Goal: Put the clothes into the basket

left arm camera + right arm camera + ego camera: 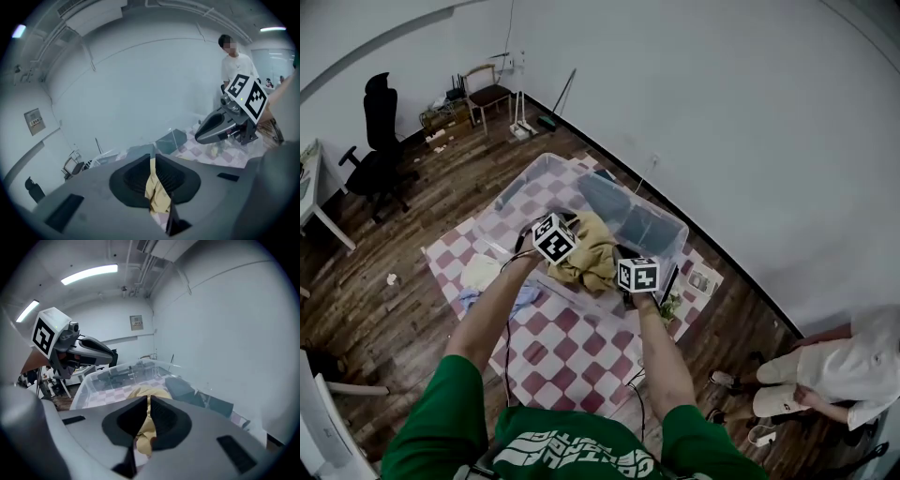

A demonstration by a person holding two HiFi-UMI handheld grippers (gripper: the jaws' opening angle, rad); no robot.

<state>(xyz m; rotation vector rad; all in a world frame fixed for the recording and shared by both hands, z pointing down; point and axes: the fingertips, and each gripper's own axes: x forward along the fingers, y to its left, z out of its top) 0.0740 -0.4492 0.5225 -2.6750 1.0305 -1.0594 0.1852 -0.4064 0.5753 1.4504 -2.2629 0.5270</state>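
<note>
The head view looks steeply down onto the basket (661,234). Both gripper views, close behind their jaws, share it.

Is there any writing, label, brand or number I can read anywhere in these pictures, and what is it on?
No text here reads clearly.
White lettering on the green shirt: stylised and cut off at the frame edge, unreadable.
Framed notice on the wall: too small to read.
Left marker cube and right marker cube: black-and-white square patterns only, no words.
</note>
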